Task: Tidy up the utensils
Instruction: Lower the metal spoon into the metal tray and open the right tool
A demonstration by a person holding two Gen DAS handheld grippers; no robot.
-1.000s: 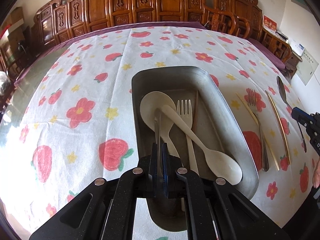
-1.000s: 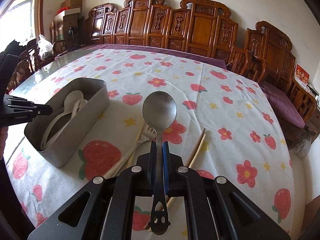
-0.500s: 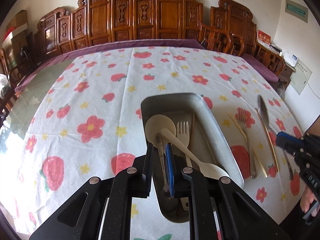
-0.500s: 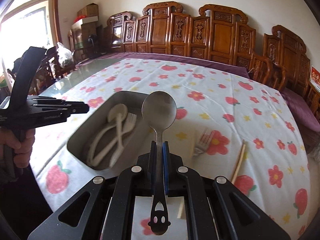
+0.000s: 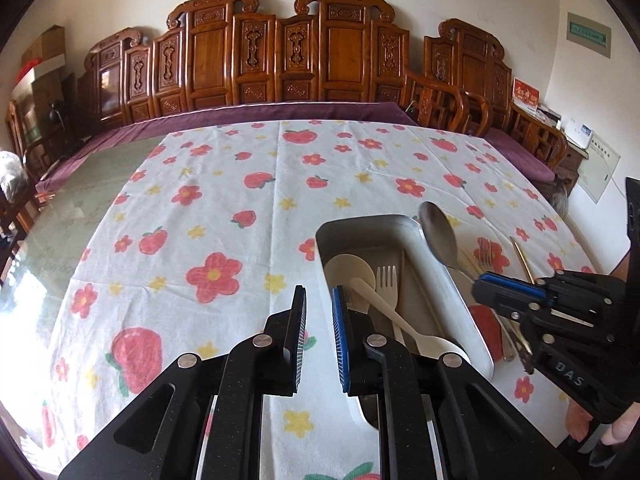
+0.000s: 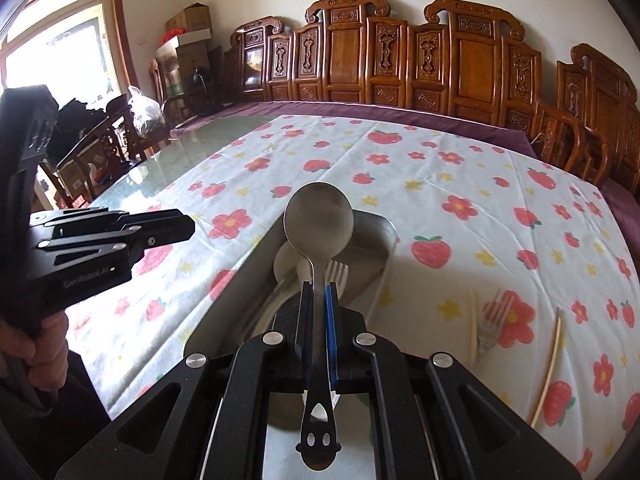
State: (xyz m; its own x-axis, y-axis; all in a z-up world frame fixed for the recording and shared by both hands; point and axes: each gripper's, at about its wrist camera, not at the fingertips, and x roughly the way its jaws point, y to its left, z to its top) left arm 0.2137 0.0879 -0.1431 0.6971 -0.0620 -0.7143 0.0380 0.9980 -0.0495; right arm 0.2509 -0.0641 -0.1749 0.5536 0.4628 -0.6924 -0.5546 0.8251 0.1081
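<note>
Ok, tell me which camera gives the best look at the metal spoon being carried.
The right wrist view: the metal spoon runs centrally from bowl to smiley-cutout handle, clamped in the right gripper above the metal tray. The left wrist view shows it side-on at the edge, handle hidden.

Home dining rm: carved wooden chairs (image 5: 280, 52) (ornate), floral tablecloth (image 5: 224, 200).

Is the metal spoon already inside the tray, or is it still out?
Still out. The right gripper holds the metal spoon above the metal tray; only cream utensils lie inside.
</note>
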